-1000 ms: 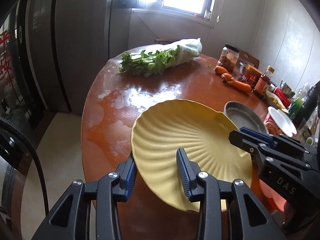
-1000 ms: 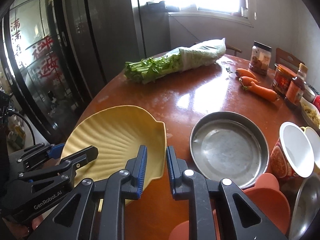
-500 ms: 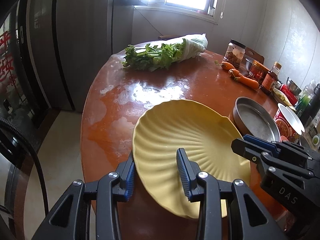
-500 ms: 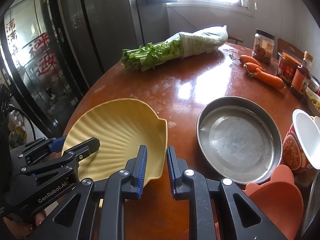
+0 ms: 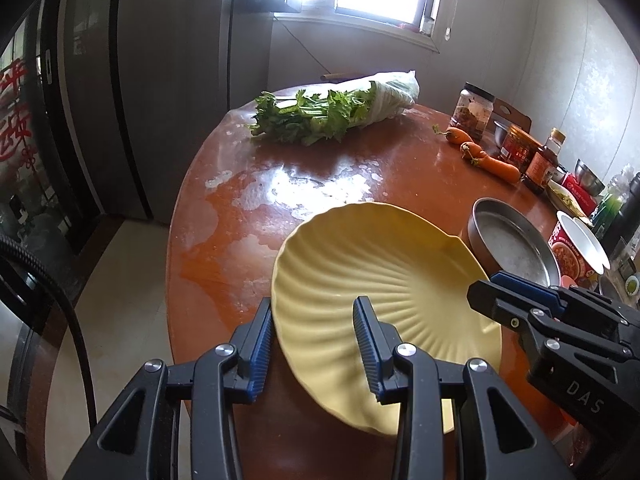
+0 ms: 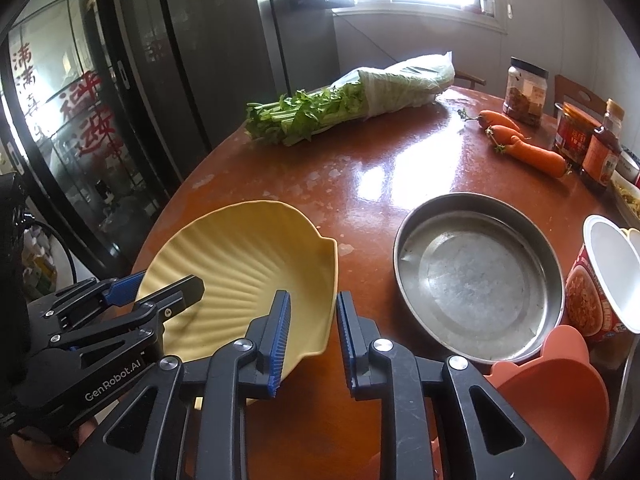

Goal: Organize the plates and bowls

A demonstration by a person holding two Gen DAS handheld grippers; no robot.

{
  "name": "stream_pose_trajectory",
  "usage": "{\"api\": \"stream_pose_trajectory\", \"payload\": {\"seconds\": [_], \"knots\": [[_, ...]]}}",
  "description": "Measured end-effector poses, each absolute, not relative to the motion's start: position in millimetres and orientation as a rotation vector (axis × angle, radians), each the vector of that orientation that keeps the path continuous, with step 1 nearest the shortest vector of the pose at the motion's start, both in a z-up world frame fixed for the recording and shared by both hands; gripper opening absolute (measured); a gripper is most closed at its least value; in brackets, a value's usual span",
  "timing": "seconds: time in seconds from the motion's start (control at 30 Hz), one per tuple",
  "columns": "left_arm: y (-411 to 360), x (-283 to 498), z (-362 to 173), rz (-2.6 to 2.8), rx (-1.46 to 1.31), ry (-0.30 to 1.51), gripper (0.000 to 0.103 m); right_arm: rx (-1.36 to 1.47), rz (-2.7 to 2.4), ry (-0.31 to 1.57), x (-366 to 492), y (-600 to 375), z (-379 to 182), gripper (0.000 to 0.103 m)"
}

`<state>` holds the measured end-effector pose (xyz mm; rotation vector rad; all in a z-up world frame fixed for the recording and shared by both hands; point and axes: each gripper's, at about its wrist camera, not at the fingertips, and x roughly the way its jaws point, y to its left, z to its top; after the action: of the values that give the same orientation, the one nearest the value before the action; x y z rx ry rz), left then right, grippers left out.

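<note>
A yellow shell-shaped plate (image 5: 372, 280) hangs tilted above the near edge of the round brown table (image 5: 320, 184). My left gripper (image 5: 314, 340) has its jaws astride the plate's left rim, a wide gap between them. My right gripper (image 6: 312, 332) straddles the plate's right rim (image 6: 248, 264), and its jaws stand slightly apart. Each gripper shows in the other's view: the right one (image 5: 516, 296), the left one (image 6: 160, 292). A round metal pan (image 6: 476, 276) sits on the table to the right of the plate.
A bag of greens (image 6: 344, 100) lies at the table's far side. Carrots (image 6: 524, 144), jars (image 6: 524, 90) and sauce bottles (image 6: 600, 152) line the right. An instant-noodle cup (image 6: 604, 276) and an orange bowl (image 6: 556, 392) stand near right. Dark glass cabinets (image 6: 80, 120) stand at left.
Both grippers and the plate have risen and pulled back a little from the table; the metal pan and the greens now appear farther off. The right jaws have opened slightly.
</note>
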<state>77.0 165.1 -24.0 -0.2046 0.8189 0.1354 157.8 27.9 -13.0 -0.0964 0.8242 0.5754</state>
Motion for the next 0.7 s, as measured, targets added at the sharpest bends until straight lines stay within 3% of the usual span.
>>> {"api": "stream_pose_trajectory", "payload": {"seconds": [0.2, 0.37, 0.7], "knots": [[169, 71, -18, 0.158, -0.216, 0.801, 0.051, -0.069, 0.579, 0.809, 154, 21, -6, 0.034], [173, 65, -9, 0.185, -0.219, 0.773, 0.053, -0.049, 0.572, 0.791, 148, 12, 2, 0.035], [161, 46, 19, 0.198, -0.196, 0.709, 0.061, 0.003, 0.548, 0.744, 131, -16, 22, 0.049]]}}
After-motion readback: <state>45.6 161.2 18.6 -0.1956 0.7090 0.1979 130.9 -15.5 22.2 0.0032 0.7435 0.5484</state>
